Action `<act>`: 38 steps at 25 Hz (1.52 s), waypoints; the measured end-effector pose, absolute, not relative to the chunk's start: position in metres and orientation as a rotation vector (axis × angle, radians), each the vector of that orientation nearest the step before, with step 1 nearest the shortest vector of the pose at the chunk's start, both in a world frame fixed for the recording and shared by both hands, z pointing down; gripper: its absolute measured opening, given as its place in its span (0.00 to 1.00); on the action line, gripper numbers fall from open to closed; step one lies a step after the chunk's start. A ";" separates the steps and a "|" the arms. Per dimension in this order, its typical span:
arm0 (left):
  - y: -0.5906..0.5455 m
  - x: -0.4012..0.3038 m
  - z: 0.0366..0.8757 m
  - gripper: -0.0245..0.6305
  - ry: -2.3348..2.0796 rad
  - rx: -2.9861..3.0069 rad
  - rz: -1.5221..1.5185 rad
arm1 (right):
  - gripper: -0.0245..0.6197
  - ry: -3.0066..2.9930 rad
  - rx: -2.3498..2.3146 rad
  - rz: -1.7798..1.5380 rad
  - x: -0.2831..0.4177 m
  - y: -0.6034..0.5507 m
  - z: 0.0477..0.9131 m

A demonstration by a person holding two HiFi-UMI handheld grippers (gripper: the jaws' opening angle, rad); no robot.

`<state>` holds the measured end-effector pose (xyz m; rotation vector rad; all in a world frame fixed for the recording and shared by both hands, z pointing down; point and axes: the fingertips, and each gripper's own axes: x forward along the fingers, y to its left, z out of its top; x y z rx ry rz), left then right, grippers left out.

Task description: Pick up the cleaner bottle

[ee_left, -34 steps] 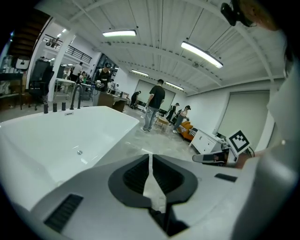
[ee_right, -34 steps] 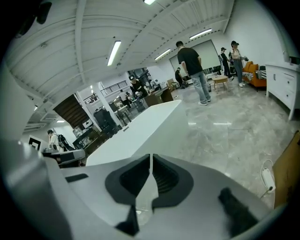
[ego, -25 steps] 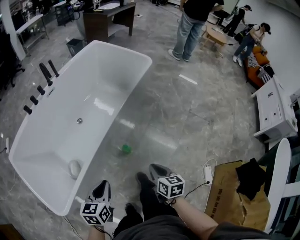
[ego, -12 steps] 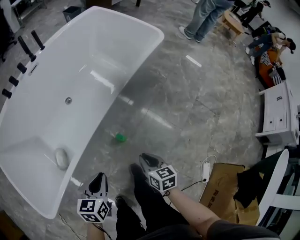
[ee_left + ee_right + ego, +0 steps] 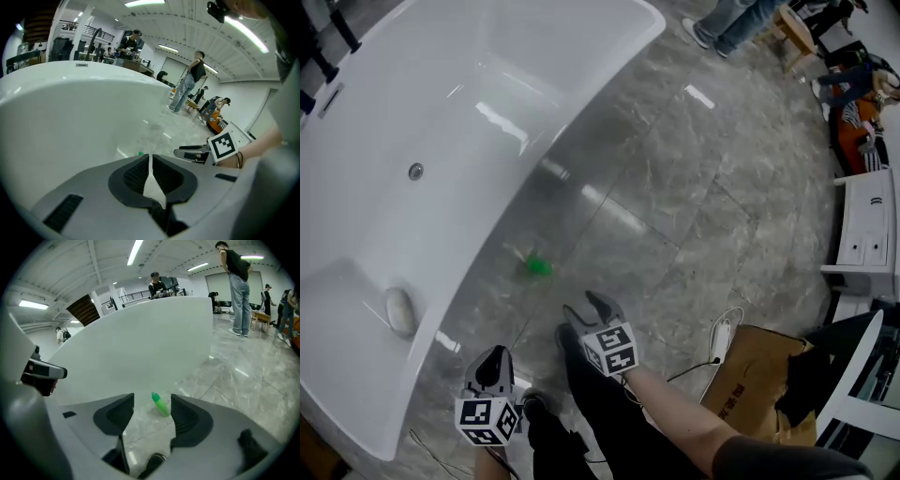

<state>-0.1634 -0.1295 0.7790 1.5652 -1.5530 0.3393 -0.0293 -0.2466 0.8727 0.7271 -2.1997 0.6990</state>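
Cleaner bottle (image 5: 538,267): small, green, on the grey tile floor (image 5: 675,216) left of centre in head view, just beside the outer wall of the white bathtub (image 5: 502,202). In right gripper view it shows tilted, cap toward upper left. Looks to be lying down, can't be sure.

Handling (judgement): small plastic btl, prob. light, smooth skin. Glossy tile, so likely to skid or roll if nudged. Best hold is across the mid-body, short way, not the cap end.

Tongs: right gripper (image 5: 586,307) has jaws wide, just been opening, nothing betw. them. Btl sits framed in the gap but well ahead. Left gripper (image 5: 492,361), lower left, has jaws together to a thin slit, holds nothing.

Around: pale oval lump (image 5: 398,310) inside the tub, left edge. Power strip (image 5: 719,335) w/ cable and a cardboard box (image 5: 750,375) at lower right, well apart. White cabinet (image 5: 870,230) at right edge. People at top right, far off.

In the way: floor betw. right gripper and btl looks bare. Tub wall crowds the far side of the btl, so little room there for a jaw. Person's own legs (image 5: 600,412) are low in frame.
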 end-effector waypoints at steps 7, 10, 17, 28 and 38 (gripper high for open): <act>-0.168 -0.157 0.842 0.09 -1.553 1.558 0.300 | 0.45 -2.215 0.662 0.607 -0.037 -0.268 0.934; -0.175 -0.152 0.876 0.09 -1.537 1.608 0.285 | 0.45 -2.220 0.557 0.557 -0.043 -0.258 0.976; -0.158 -0.159 0.959 0.09 -1.572 1.644 0.268 | 0.45 -2.256 0.514 0.412 -0.043 -0.249 1.065; -0.160 -0.158 1.041 0.09 -1.591 1.697 0.209 | 0.45 -2.391 0.477 0.320 -0.072 -0.250 1.123; -0.179 -0.180 1.100 0.09 -1.655 1.732 0.184 | 0.45 -2.544 0.507 0.206 -0.110 -0.273 1.176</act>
